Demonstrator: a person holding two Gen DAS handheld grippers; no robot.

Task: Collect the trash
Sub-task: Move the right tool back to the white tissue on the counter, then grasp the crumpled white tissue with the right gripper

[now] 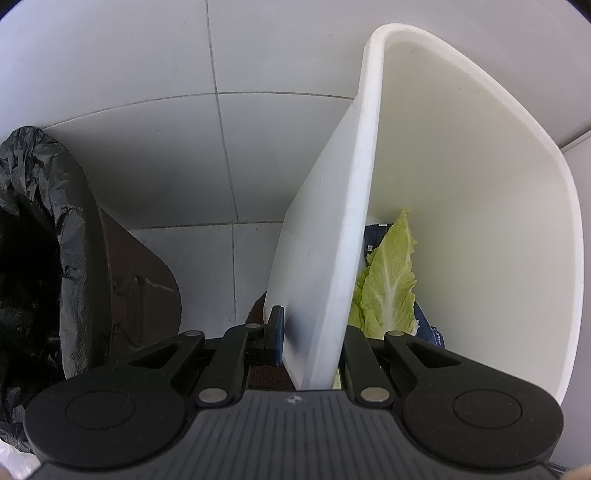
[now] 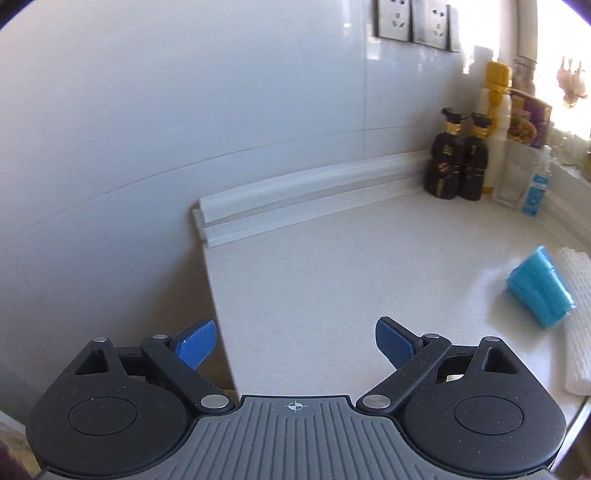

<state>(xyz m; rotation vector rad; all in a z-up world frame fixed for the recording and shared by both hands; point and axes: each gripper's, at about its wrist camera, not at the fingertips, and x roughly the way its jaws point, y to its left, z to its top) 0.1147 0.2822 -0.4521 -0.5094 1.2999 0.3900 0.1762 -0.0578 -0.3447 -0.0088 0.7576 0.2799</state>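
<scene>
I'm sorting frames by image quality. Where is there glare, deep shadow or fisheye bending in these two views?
Right wrist view: the window at the far right is blown out, washing over the bottles; the counter's back rail bows. Left wrist view: soft even light, the black bin bag falls to featureless dark; tile joints curve; the white bin looks stretched.

Wall tiles [image 1: 155,129] are filling my left view | outlets [image 2: 417,20] are hanging up on the wall | two black bottles [image 2: 456,162] are standing in the counter [image 2: 332,266] corner, touching | clear bottle [image 2: 533,184] is standing near them | blue pack [image 2: 539,291] is lying beside a white roll [image 2: 578,321]
</scene>
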